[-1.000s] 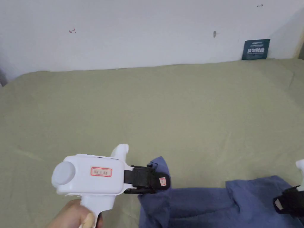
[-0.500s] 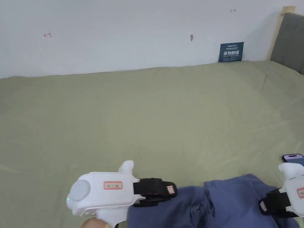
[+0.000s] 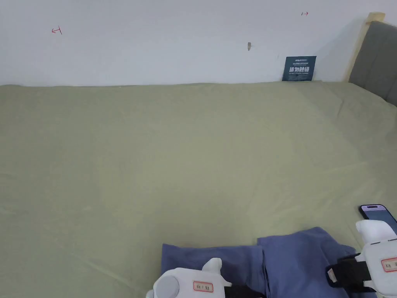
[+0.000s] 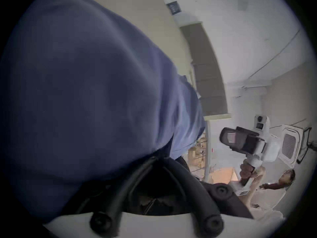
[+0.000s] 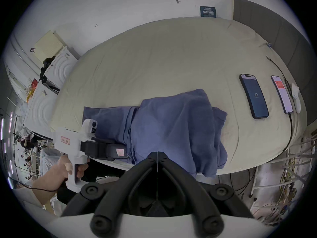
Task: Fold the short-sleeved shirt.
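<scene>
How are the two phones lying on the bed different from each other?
The dark phone has a deep blue screen; the pale phone has a light screen with a red patch near its top. The dark phone lies nearer the blue shirt; the pale phone lies farther out, toward the bed's edge. A black cable runs right beside the pale phone, not beside the dark phone. Both lie flat, screens up, side by side on the green sheet.

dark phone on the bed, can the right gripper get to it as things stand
Probably yes. The phone lies flat on the bare sheet beside the blue shirt, with nothing between it and the right gripper, whose jaws are shut with no cloth between them.
</scene>
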